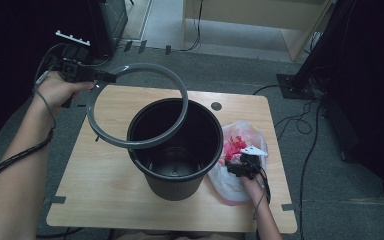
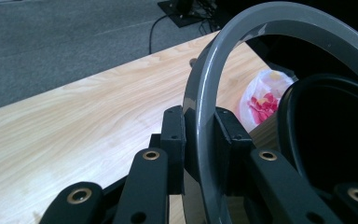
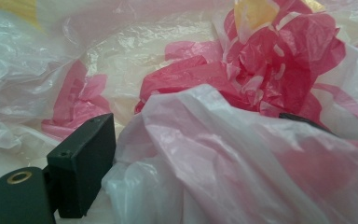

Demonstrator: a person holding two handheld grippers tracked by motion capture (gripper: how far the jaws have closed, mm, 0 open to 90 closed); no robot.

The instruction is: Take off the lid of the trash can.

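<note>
A grey plastic ring (image 1: 140,66) is held tilted above the rim of a black bin (image 1: 175,182) standing mid-table. My left gripper (image 1: 105,77) is shut on the ring's far-left edge. In the left gripper view both pads (image 2: 175,135) clamp the ring (image 2: 205,102) edge-on, with the bin (image 2: 335,130) to the right. My right gripper (image 1: 240,167) rests in a crumpled white and red plastic bag (image 1: 242,135) right of the bin. In the right gripper view its jaws (image 3: 200,130) stand wide apart, open, with a fold of the bag (image 3: 242,154) bulging between them and draped over the right jaw.
The wooden table (image 1: 105,170) has bare room left of and in front of the bin. Cables and a dark stand base (image 1: 292,85) lie on the grey floor beyond the far right corner. A small round hole (image 1: 216,106) marks the tabletop behind the bin.
</note>
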